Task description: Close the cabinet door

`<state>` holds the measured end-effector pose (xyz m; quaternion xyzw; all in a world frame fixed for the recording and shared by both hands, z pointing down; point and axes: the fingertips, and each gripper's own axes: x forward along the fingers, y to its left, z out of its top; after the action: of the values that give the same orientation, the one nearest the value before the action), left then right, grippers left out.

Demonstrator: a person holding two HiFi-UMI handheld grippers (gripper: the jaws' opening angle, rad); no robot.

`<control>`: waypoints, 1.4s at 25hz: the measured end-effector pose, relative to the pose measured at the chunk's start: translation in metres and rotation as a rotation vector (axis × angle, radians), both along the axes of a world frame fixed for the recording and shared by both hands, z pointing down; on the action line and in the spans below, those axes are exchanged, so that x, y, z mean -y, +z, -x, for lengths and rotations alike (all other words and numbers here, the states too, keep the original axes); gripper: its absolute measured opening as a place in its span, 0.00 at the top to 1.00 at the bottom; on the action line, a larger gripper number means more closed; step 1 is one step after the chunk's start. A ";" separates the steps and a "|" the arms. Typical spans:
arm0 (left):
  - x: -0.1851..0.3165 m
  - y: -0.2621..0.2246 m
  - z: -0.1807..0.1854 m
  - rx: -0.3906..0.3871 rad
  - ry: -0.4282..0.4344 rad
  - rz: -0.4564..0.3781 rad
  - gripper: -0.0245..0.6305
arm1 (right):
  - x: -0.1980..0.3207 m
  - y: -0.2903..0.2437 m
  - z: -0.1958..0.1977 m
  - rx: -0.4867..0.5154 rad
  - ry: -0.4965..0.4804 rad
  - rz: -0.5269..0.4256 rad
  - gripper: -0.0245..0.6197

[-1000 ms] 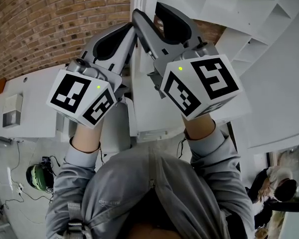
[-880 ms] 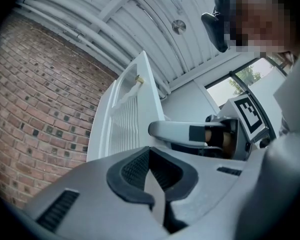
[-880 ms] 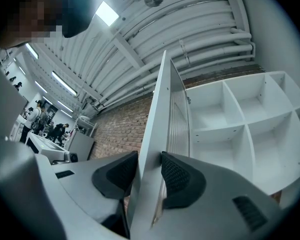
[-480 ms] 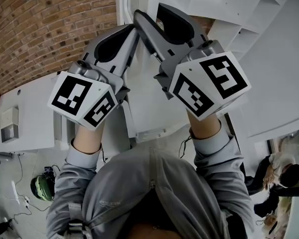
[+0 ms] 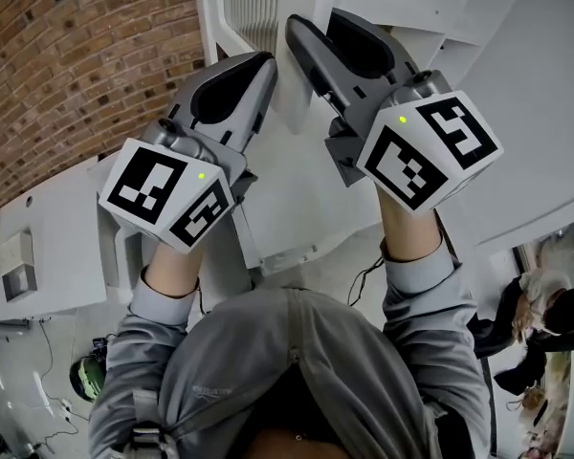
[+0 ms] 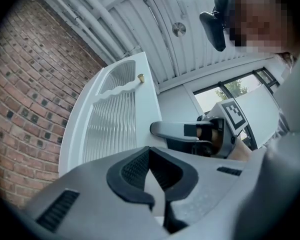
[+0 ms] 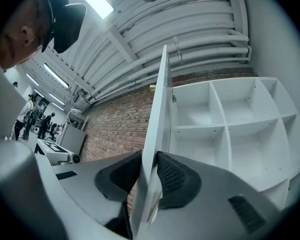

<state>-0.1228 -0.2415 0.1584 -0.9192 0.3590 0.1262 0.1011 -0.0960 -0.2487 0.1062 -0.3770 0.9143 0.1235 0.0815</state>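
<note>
While the white cabinet (image 7: 230, 129) stands open with bare shelves, its cabinet door (image 7: 157, 109) rises edge-on, long axis upright, between the fingers of the right gripper (image 7: 147, 160). Those fingers have just been closing and pinch its free edge. The shelves lie to the door's right, so the swing likely goes that way. Beside the ribbed face, the left gripper (image 6: 149, 151) has its fingers together, empty.

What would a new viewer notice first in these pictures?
The right tool, whose jaws have just been closing, clasps the edge of the open white cabinet door at centre. White shelves stand to the door's right, and a brick wall to its left.
</note>
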 end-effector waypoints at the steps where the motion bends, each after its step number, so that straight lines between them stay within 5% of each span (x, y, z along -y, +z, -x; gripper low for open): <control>1: 0.001 0.001 -0.002 0.002 0.007 0.001 0.96 | 0.002 0.000 -0.003 0.000 0.005 0.003 0.79; 15: 0.026 0.011 -0.024 0.019 0.051 0.012 0.96 | 0.040 -0.002 -0.050 0.007 0.025 0.027 0.82; 35: 0.109 0.005 -0.099 0.014 -0.015 -0.001 0.96 | 0.121 -0.001 -0.114 0.009 -0.191 0.058 0.81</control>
<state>-0.0238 -0.3510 0.1635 -0.9173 0.3651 0.1191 0.1052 0.0177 -0.3693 0.1052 -0.2908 0.9489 0.0869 0.0860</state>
